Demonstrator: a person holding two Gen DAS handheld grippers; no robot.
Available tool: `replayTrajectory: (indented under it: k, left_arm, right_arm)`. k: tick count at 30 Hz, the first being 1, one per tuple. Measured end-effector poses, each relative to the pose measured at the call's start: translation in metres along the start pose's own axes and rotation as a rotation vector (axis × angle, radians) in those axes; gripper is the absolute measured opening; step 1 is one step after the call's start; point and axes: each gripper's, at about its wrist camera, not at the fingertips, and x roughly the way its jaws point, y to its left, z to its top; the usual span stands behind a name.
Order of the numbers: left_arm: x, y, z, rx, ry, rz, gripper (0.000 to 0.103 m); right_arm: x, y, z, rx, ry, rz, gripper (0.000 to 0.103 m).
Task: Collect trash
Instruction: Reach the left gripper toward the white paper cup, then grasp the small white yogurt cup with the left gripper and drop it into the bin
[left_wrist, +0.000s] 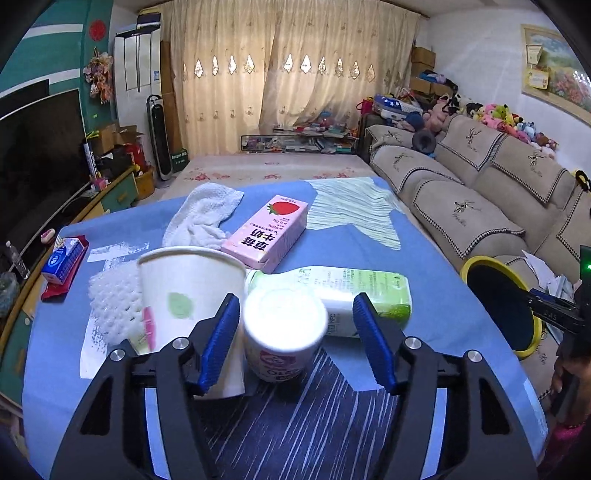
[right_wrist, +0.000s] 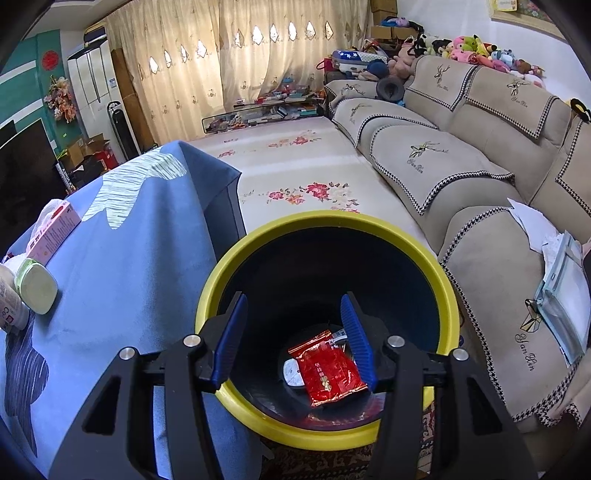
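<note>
The left gripper (left_wrist: 291, 332) has its 2 blue fingers apart, 1 on each side of a small white plastic bottle with pink print (left_wrist: 282, 332). The fingers do not touch the bottle. The bottle stands on the blue cloth-covered table (left_wrist: 436, 295).

Just left of it is a white paper cup with a green leaf and pink mark (left_wrist: 184, 291). Behind it a white and green bottle (left_wrist: 343, 295) lies on its side. Farther back lies a pink strawberry milk carton (left_wrist: 267, 230).

The right gripper (right_wrist: 291, 339) is apart too and holds nothing. It hangs over the round black bin with a yellow rim (right_wrist: 447, 291), beside the table. A shiny red wrapper (right_wrist: 327, 367) lies at the bottom of the bin.
</note>
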Motion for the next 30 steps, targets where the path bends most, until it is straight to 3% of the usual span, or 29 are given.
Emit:
replayTrajectory:
  k: [4,7,10,16,23,30]
  left_arm:
    - [0.008,-0.005,-0.002,0.028,-0.001,0.023,0.062]
    - [0.014,-0.008,-0.004,0.039,0.011,0.032,0.048]
    - [0.009,-0.007,-0.006,0.018,0.013,0.020,0.048]
    - [-0.032,-0.020,-0.002,0.042,-0.063,0.013,0.048]
    - [-0.071,-0.053,0.004,0.079,-0.075,-0.102,0.048]
    - [-0.072,-0.129,0.010,0.166,-0.034,-0.289,0.048]
  right_arm:
    - [0.002,0.000,-0.003,0.002,0.006,0.008,0.051]
    - [0.000,-0.001,-0.006,0.001,0.007,0.014,0.051]
    - [-0.011,-0.004,-0.007,0.006,-0.007,0.024,0.051]
    - [-0.053,-0.020,-0.001,0.013,-0.075,0.032,0.051]
    - [-0.115,-0.064,-0.012,0.060,-0.151,0.029,0.051]
    - [-0.143,-0.113,-0.036,0.113,-0.150,-0.054,0.051]
